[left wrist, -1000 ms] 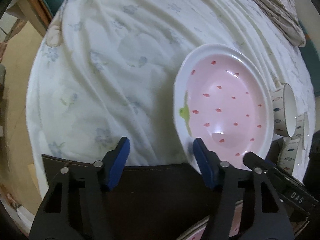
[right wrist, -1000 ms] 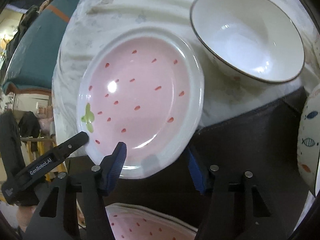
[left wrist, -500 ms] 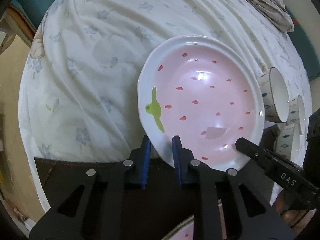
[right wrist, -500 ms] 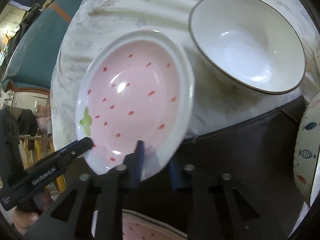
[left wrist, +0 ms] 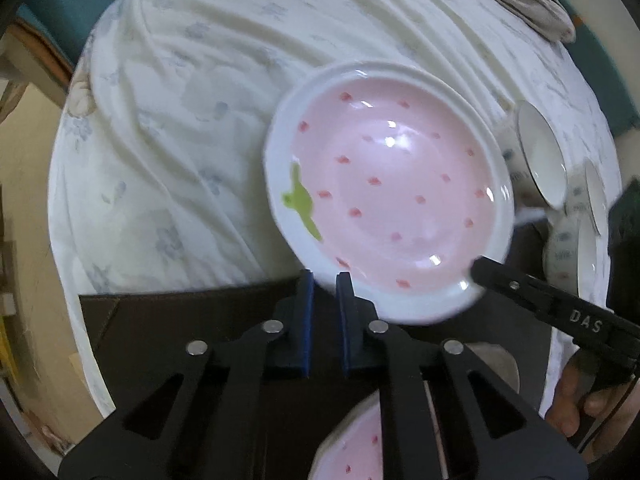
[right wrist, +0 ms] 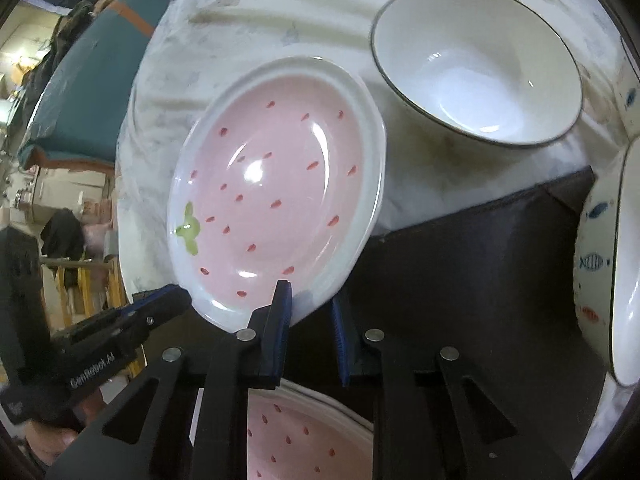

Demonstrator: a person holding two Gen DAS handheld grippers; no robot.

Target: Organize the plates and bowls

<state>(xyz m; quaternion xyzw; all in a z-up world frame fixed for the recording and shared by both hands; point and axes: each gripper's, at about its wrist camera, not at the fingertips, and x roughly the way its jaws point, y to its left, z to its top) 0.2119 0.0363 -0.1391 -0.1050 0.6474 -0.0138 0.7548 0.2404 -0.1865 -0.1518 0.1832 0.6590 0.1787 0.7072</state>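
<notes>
- A lived-in home: a round surface under a creased white floral tablecloth (left wrist: pixel 168 92), with a dark brown mat (right wrist: pixel 472 264) at its near edge.
- Household crockery: a strawberry-patterned plate (right wrist: pixel 276 184), and at 1 o'clock a white bowl (right wrist: pixel 476 64).
- At 9 o'clock, cluttered furniture and a teal cover (right wrist: pixel 92 92).

Dim, soft indoor light; small white glare spots on the glossy pink strawberry-patterned plate (left wrist: pixel 392 208). Motion blur softens its rim. Heavy fisheye bending, dark vignetted corners.
</notes>
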